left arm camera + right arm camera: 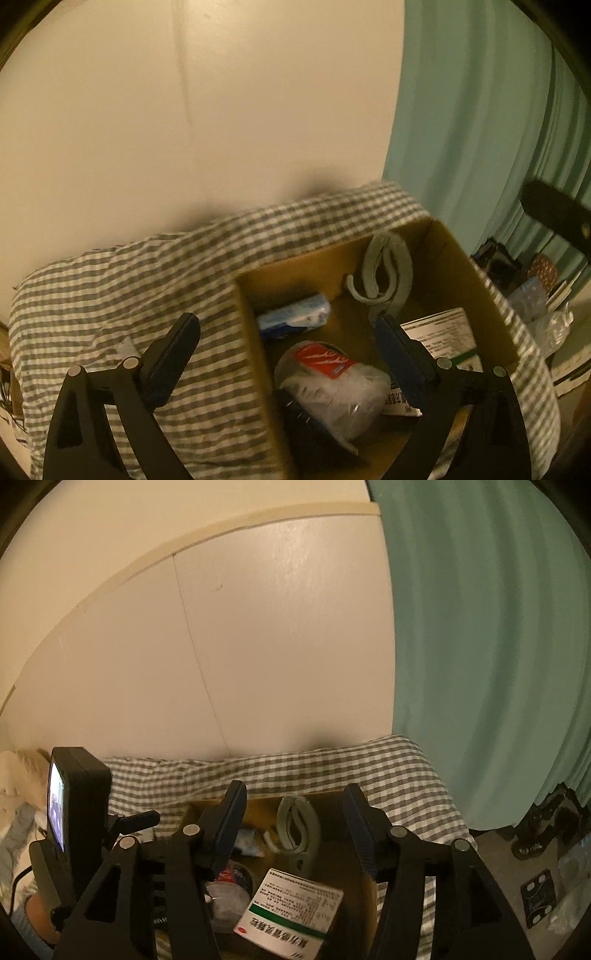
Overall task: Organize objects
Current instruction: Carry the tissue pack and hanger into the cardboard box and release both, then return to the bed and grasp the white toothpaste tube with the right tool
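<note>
I see the checked bedsheet [129,295] carrying the cardboard box [476,280] — inside lie a white medicine box [291,908], a wrapped bundle [332,391], a grey clip [388,273] — while my left tool [288,339] and right tool [295,823] hang released above it.

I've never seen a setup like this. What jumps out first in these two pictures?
An open cardboard box sits on a grey checked bedsheet, holding a grey plastic clip, a blue-and-white packet and a white medicine box with a green stripe. Two black grippers, left and right, hover over it, both open and empty. A green curtain hangs at the right.
</note>
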Available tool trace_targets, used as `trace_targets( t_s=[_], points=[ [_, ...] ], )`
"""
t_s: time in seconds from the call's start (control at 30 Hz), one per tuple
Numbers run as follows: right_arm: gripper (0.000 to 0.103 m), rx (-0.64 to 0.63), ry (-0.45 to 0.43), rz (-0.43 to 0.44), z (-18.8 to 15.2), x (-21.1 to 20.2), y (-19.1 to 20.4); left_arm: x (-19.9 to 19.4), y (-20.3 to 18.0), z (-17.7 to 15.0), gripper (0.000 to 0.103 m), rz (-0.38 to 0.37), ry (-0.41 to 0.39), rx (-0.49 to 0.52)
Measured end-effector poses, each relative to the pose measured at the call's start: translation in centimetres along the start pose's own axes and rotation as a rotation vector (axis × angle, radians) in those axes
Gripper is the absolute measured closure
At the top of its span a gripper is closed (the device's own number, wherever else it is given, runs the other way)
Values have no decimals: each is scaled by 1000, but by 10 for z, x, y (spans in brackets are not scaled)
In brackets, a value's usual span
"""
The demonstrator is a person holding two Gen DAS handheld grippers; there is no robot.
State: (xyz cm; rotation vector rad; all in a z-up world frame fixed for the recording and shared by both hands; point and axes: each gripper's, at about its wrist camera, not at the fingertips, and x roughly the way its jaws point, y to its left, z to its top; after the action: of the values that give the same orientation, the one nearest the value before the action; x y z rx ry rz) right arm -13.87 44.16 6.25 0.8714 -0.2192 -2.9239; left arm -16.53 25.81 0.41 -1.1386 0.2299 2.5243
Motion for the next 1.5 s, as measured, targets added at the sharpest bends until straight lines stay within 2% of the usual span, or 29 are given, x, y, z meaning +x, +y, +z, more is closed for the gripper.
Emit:
trace_targets(
  t_s=[0.13,0.23,0.33,0.47,0.7,0.83,0.97,1.1,1.3,1.4,1.43,1.5],
  points=[
    [46,-13,-5,-3,0,-25,11,-42,26,-4,5,12,-46,-26],
    [43,-41,-8,-11,-4,-43,30,-73,52,-10,5,43,-78,-43],
    [36,-43,-7,19,-13,-62,53,-100,81,-17,5,71,-106,-64],
    [35,-92,18,26,-27,-73,86,-132,122,-36,5,105,-139,-102],
    [35,-135,70,67,-51,-76,146,-151,193,-80,5,191,-140,-180],
    [28,-161,91,88,-69,-56,179,-140,229,-107,5,245,-127,-233],
    [27,-186,144,110,-88,-18,212,-118,251,-128,5,289,-101,-251],
    [27,-241,167,107,-109,14,236,-89,264,-144,5,308,-66,-250],
    [27,-332,266,69,-135,81,251,-37,273,-155,5,294,18,-284],
    [31,-366,324,60,-143,115,253,-12,275,-154,5,275,39,-313],
    [36,-373,354,66,-146,132,255,-6,275,-154,5,271,41,-318],
    [39,-375,392,76,-152,158,254,9,275,-154,5,271,48,-325]
  ],
)
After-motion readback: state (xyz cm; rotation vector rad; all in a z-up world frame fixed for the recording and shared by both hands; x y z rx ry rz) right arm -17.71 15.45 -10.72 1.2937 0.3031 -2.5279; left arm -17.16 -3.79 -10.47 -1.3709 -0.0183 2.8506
